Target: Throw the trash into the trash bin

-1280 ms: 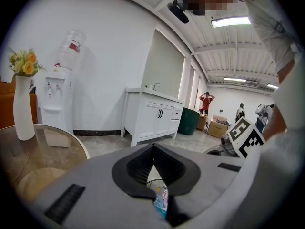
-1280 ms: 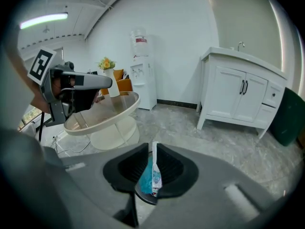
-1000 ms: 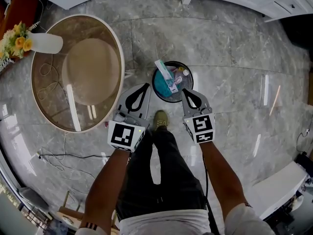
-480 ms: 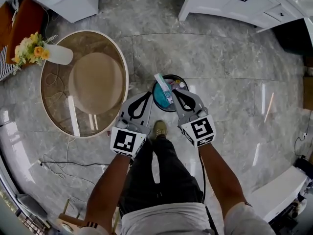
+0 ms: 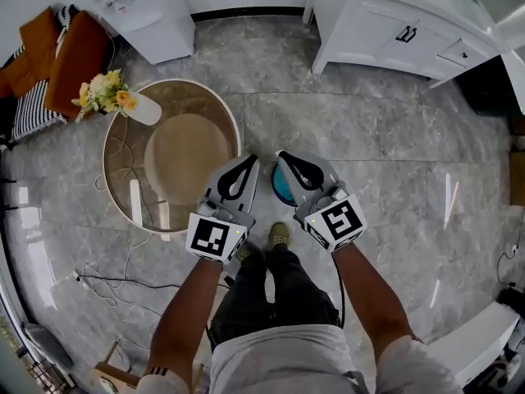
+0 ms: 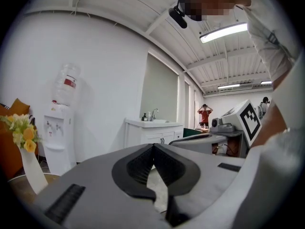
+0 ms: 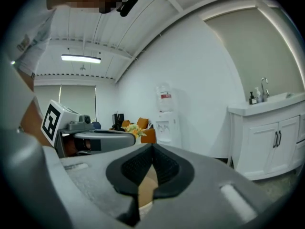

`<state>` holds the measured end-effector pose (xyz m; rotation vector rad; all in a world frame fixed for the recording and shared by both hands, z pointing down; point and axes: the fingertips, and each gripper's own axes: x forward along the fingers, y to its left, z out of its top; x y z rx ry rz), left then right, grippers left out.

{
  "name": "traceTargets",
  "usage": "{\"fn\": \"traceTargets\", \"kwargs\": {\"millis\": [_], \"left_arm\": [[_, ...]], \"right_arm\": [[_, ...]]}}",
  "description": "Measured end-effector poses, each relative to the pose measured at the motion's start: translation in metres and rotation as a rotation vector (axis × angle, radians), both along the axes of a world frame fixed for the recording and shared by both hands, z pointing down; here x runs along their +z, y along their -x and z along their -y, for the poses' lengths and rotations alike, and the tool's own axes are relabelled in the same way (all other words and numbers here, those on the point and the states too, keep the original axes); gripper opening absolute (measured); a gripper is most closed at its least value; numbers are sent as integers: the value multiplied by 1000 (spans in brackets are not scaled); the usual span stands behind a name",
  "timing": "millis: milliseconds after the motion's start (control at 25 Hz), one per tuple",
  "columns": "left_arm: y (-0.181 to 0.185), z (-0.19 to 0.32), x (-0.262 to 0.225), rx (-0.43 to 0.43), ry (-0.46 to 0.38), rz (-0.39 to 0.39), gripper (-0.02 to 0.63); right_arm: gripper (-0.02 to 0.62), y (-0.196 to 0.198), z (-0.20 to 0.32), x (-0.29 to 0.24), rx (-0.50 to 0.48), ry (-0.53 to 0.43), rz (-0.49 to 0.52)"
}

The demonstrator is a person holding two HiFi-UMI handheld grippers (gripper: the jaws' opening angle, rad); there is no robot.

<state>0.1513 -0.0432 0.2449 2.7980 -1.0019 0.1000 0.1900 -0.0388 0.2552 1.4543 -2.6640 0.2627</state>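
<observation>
Grey marble floor (image 5: 385,162) fills the head view, with a round glass table (image 5: 184,150) and a vase of flowers (image 5: 123,103) at the left and white cabinets (image 5: 394,31) along the top. The left gripper (image 5: 248,161) and right gripper (image 5: 285,156) sit side by side, near one another but apart, pointing roughly level out into the room. Each has its jaws together with nothing between them (each gripper's own view shows the pads meeting on empty air). The trash bin (image 5: 281,189) stands on the floor directly beneath the right gripper, just ahead of the person's shoe (image 5: 279,236). Only a sliver of its teal liner shows, so its contents cannot be made out. No loose trash is visible, so the throwing looks finished. The right hand is nearer the bin, which lies straight down.
</observation>
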Motion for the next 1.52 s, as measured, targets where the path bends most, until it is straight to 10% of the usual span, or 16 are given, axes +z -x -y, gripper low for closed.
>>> {"fn": "traceTargets", "kwargs": {"millis": [680,1520], "left_arm": [[73,-30,-175,-62,-166,-87,0],[92,-67,-246,-25,-243,-116,0]], "right_arm": [[0,76,-30,-174,-119,-175,93],[0,106,-61,-245,-154,-246,94]]}}
